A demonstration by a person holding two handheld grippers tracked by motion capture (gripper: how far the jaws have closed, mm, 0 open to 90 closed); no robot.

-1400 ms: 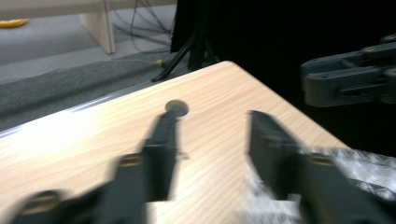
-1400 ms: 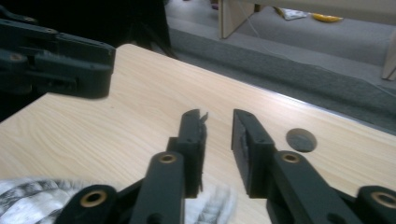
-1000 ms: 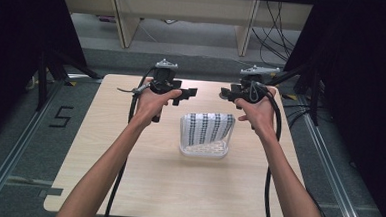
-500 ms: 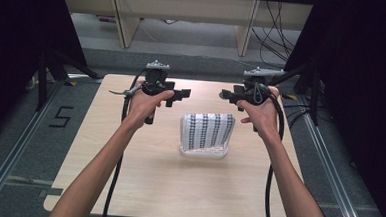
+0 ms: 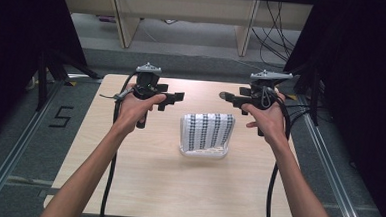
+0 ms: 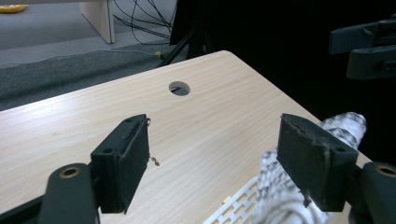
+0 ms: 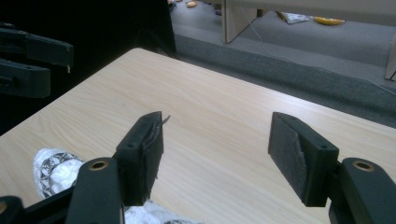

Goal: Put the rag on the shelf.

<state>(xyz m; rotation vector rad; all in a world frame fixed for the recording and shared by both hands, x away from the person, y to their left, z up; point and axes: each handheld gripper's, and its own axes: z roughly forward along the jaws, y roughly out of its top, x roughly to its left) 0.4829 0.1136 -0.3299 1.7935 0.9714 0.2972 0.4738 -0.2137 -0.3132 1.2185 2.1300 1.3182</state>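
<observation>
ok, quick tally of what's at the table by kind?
Handheld grippers: 2, left gripper and right gripper, both open and held above the table
White slotted basket: 1
Black-and-white patterned cloth, in the basket: 1
Total: 4

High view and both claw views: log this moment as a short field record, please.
Table: light wood table with a round hole
Object: patterned cloth lying in a white slotted tray, mid-table
Left claw: open, empty, held above the table left of the cloth
Right claw: open, empty, held above the table right of the cloth
Contact: neither claw touches the cloth
</observation>
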